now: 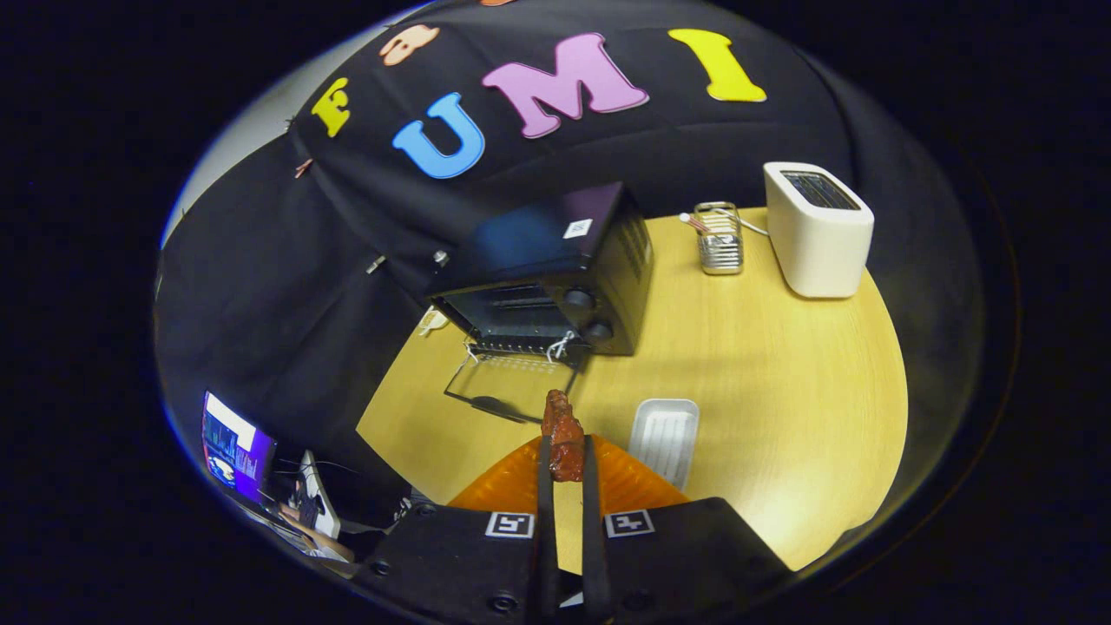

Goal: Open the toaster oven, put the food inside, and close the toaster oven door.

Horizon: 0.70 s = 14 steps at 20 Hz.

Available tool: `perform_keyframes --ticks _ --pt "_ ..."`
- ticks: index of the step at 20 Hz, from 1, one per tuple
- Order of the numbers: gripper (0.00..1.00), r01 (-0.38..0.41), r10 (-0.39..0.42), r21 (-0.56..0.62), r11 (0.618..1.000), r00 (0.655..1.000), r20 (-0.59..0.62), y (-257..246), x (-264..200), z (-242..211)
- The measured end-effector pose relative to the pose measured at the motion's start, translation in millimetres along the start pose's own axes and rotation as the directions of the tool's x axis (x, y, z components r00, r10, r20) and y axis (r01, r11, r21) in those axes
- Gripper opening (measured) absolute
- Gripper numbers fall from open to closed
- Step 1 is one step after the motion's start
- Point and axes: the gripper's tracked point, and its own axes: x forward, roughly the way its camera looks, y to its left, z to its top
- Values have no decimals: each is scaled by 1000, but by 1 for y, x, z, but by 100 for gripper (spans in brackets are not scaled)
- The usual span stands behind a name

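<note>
A reddish-brown piece of food (564, 438) is pinched between both fingers of my gripper (565, 469), which is shut on it and holds it up over the table. Beyond the fingers stands the black toaster oven (555, 269), with two knobs on its right side. Its glass door (510, 386) is folded down flat onto the table, so the dark inside with its wire rack shows. The food hangs just short of the door's front edge.
Beneath the fingers lies an orange plate (629, 486), with a small white tray (665, 434) to its right. At the back right of the wooden table (781, 391) stand a white toaster (818, 230) and a small metal rack (720, 239). A monitor (236, 447) glows beyond the table's left edge.
</note>
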Motion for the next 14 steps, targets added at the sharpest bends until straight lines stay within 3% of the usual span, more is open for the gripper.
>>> perform_keyframes --ticks 6,14 --pt "15 -28 18 80 996 993 121 72 36 7" --pt "15 -21 -5 114 993 975 224 119 88 18"
